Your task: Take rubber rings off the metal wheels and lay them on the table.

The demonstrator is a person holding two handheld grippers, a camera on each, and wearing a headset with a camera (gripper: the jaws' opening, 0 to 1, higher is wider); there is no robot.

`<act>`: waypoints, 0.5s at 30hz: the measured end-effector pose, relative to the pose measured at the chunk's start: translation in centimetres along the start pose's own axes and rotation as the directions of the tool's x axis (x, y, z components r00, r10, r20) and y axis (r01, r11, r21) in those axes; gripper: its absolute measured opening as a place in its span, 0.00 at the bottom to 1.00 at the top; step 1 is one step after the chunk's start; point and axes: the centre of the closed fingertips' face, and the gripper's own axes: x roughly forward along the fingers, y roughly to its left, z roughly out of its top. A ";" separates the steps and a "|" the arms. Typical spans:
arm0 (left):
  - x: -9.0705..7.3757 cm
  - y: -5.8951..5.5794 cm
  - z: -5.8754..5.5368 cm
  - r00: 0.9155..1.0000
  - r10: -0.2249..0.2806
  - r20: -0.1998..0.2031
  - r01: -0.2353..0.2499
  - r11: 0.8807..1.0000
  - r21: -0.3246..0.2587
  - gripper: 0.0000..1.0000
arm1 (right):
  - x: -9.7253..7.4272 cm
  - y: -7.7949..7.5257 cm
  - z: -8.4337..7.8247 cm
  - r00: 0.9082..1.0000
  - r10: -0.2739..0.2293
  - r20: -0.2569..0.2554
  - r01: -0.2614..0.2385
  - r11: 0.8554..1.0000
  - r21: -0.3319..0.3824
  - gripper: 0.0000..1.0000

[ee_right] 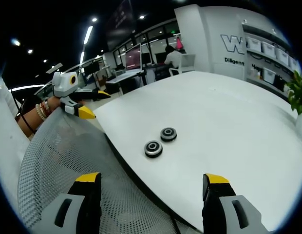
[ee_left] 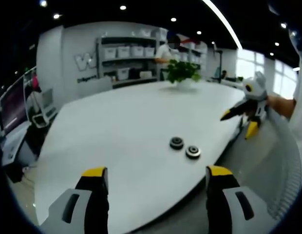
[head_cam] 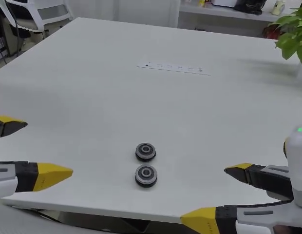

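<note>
Two small round metal wheels (head_cam: 145, 151) with black rubber rings (head_cam: 146, 184) on their rims lie flat, close together near the smooth white counter's (head_cam: 165, 107) front edge. On either side are the left gripper (head_cam: 31, 148) and right gripper (head_cam: 212, 193), yellow-tipped fingers (head_cam: 51, 174) spread wide.

- This is an open-plan office with a storage corner along one wall.
- A large white meeting table (head_cam: 141, 102) with rounded edges has a flush strip of sockets (head_cam: 173, 68) set into its top.
- A white mesh-backed office chair (head_cam: 36, 14) stands beyond the table's far corner.
- A grey shelving rack (ee_left: 126, 56) against the white wall carries rows of white storage bins (ee_left: 122, 50).
- Large grey wall lettering (ee_right: 234, 43) begins with a "W", with smaller words beneath it.
- Desks with computer monitors (ee_right: 133, 57) stand in a row, and a seated person (ee_right: 173, 57) sits at one.
- Round recessed ceiling lights (ee_left: 122, 7) and a long light strip (ee_left: 224, 22) are set in a dark ceiling.
- A leafy green potted plant (ee_left: 181, 72) sits at the table's far end.
</note>
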 end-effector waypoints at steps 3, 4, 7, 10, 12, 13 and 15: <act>0.0 0.1 0.2 1.000 -0.012 0.019 0.012 0.999 -0.034 0.84 | 0.0 0.0 0.0 1.000 -0.002 -0.002 0.002 1.000 0.000 0.85; 0.0 0.2 0.3 1.000 -0.011 0.028 0.012 0.999 -0.048 0.84 | 0.0 0.0 0.0 1.000 -0.002 -0.003 0.002 1.000 0.001 0.85; 0.1 0.3 0.2 0.999 -0.014 0.029 0.016 0.998 -0.054 0.83 | 0.0 -0.1 -0.1 1.000 -0.004 -0.006 0.004 1.000 0.002 0.85; 0.2 0.1 0.0 1.000 -0.027 0.010 0.027 0.999 -0.036 0.83 | 0.0 -0.2 -0.1 1.000 -0.009 -0.011 0.009 1.000 0.003 0.85; 0.3 0.0 -0.1 0.999 -0.036 0.006 0.036 0.999 -0.034 0.82 | 0.0 -0.3 -0.2 1.000 -0.014 -0.012 0.014 1.000 0.005 0.84; 0.3 -0.1 -0.1 0.999 -0.045 0.008 0.045 0.998 -0.037 0.83 | 0.0 -0.3 -0.1 1.000 -0.017 -0.011 0.017 1.000 0.006 0.84; 0.3 -0.2 -0.1 0.998 -0.060 0.011 0.061 0.997 -0.048 0.83 | 0.0 -0.4 0.0 1.000 -0.022 -0.003 0.022 1.000 0.006 0.84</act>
